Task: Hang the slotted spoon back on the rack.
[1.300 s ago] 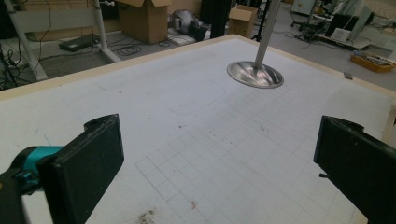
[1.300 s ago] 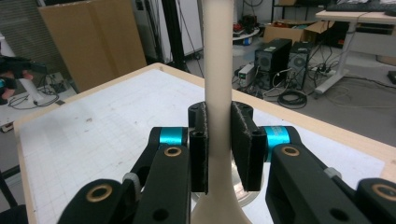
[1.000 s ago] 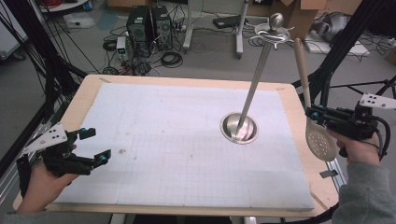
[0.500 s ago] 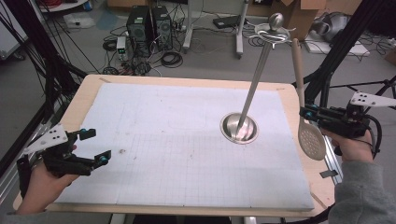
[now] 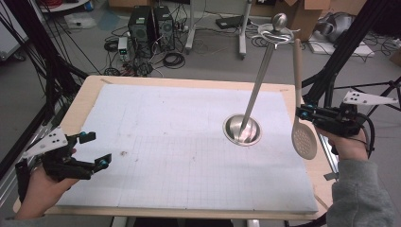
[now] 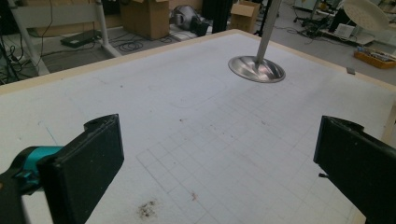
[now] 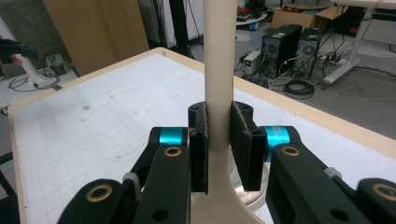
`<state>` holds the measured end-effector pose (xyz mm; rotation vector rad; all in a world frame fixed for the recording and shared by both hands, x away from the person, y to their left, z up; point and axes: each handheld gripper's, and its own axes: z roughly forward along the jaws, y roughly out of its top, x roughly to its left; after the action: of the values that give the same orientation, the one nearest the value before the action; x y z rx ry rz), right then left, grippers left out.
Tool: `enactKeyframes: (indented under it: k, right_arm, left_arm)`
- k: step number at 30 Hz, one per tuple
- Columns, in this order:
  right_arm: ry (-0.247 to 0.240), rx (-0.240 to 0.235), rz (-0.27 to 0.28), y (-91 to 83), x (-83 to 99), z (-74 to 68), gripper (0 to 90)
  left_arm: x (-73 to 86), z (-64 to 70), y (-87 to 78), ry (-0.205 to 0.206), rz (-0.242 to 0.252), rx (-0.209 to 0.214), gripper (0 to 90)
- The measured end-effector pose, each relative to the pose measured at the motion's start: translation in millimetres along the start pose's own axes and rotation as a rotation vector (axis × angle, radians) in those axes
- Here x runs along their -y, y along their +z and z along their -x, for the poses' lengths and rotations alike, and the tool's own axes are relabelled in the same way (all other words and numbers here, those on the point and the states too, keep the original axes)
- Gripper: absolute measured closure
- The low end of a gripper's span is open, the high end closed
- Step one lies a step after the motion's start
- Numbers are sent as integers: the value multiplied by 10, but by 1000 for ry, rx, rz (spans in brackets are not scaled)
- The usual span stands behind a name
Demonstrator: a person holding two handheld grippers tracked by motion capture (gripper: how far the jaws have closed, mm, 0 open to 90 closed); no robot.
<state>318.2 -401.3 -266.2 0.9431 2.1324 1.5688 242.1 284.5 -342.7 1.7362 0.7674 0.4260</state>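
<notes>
High view, change: over the last second the right hand-held gripper (image 5: 302, 113) has turned the slotted spoon (image 5: 303, 140); a second ago its bowl faced flat to the camera off the right edge of the surface (image 5: 189, 142), and now it hangs a little closer to the stand (image 5: 242, 130), handle up and bowl down.
High view, meaning: this reads as carrying the spoon toward the stand's top ring (image 5: 276, 34) to hang it; the handle tip sits just beside the ring but is not yet hooked on it, so the hanging is still to be done.
High view, left side: the left hand-held gripper (image 5: 94, 151) has stayed at the near left corner, jaws spread, nothing between them.
Left gripper view, jaws: the left hand-held gripper (image 6: 219, 158) stands wide open over the gridded surface (image 6: 187, 121) and touches nothing.
Left gripper view, far things: the stand's round base (image 6: 257, 69) lies well ahead, with the spoon's pale bowl (image 6: 366, 14) up at the top right.
Right gripper view, grip: the right hand-held gripper (image 7: 219, 144) is closed down to the width of the spoon's handle (image 7: 219, 60), one pad on each side, just above where the handle widens toward the bowl.
Right gripper view, spoon: the handle rises straight up out of the jaws, and the grip looks square and firm.
</notes>
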Motion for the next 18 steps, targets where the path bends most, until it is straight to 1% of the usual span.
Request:
enactKeyframes:
  k: [4,13,15,18]
  right_arm:
    - [3,2,-6,36,-5,-12,776]
    - [-17,22,-30,143,-28,-14,776]
    - [-11,20,-33,175,-35,-15,775]
    - [-15,33,-42,226,-49,-20,775]
  left_arm:
    - [3,5,7,0,-2,-1,20]
    - [22,1,-9,-3,-6,-5,20]
    - [25,12,-12,2,-8,-3,20]
    - [23,12,-24,-1,-3,-6,20]
